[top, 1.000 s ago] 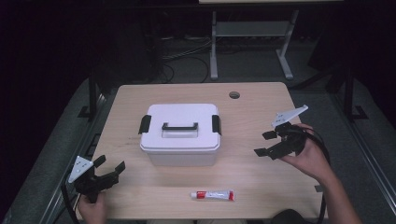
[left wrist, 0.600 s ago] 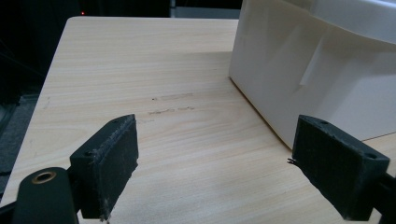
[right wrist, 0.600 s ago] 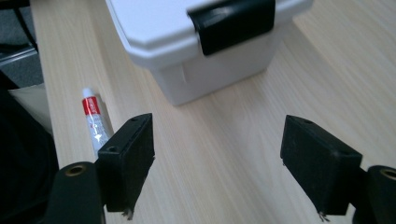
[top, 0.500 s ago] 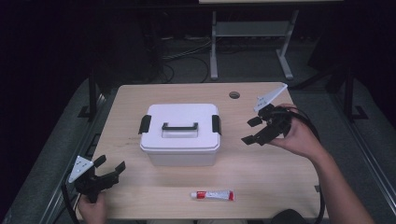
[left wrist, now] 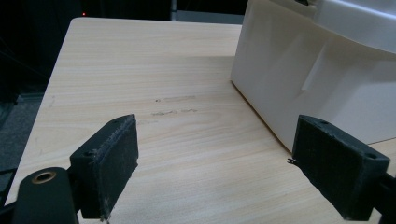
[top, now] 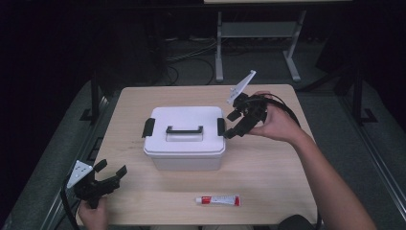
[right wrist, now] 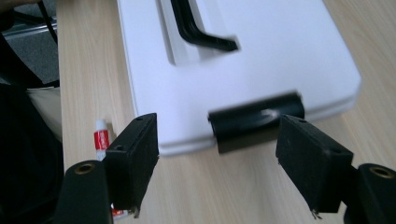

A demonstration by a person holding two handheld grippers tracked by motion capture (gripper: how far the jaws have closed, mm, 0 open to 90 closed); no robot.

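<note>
A white lidded box (top: pixel 184 143) with a black handle (top: pixel 184 129) stands mid-table. Its right latch (top: pixel 220 126) is black, like the left one. My right gripper (top: pixel 231 125) hovers just right of that latch, tilted down toward it and open. Its jaws have just been closing a little, and the pads touch nothing. In the right gripper view the latch (right wrist: pixel 254 119) lies ahead between the jaws of the right gripper (right wrist: pixel 217 126), beyond the fingertips. My left gripper (top: pixel 112 167) rests open at the front left corner, and the left gripper (left wrist: pixel 215 135) faces the box wall (left wrist: pixel 317 70).
A red and white tube (top: pixel 218 200) lies near the table's front edge, and the tube (right wrist: pixel 100 140) lies left of the box. The wooden table (top: pixel 268 163) has bare room right of the box. A metal stand (top: pixel 253 33) and cables sit on the floor behind.
The right gripper has moved left and upward from near the table's right edge to the box's right latch. The left gripper has stayed where it was.
</note>
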